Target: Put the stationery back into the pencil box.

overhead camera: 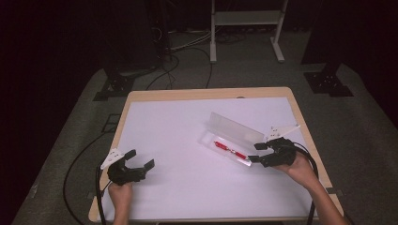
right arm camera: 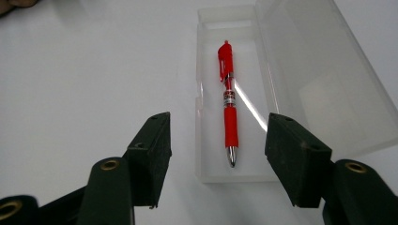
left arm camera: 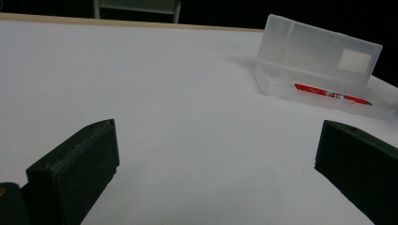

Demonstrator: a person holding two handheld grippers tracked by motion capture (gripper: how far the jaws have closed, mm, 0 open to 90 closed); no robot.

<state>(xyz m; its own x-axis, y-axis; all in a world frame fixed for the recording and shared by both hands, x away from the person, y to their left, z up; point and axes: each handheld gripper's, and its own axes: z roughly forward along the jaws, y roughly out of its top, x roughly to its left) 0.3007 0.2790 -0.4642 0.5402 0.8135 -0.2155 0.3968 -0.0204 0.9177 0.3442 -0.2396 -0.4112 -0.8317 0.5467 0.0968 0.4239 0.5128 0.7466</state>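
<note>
From the high view we see the red pen (overhead camera: 230, 150) lying flat in the open clear case (overhead camera: 220, 140) right of the table's (overhead camera: 141, 96) middle, its long axis running diagonally from far-left to near-right. The right gripper (overhead camera: 256, 152) sits at the case's near end, jaws apart and empty; the left gripper (overhead camera: 141, 159) is well apart, open too.

In the left gripper view the pen (left arm camera: 332, 94) lies crosswise, far right.

In the right gripper view the pen (right arm camera: 228, 101) points its metal tip toward us (clip end farthest), between the spread jaws but untouched.
</note>
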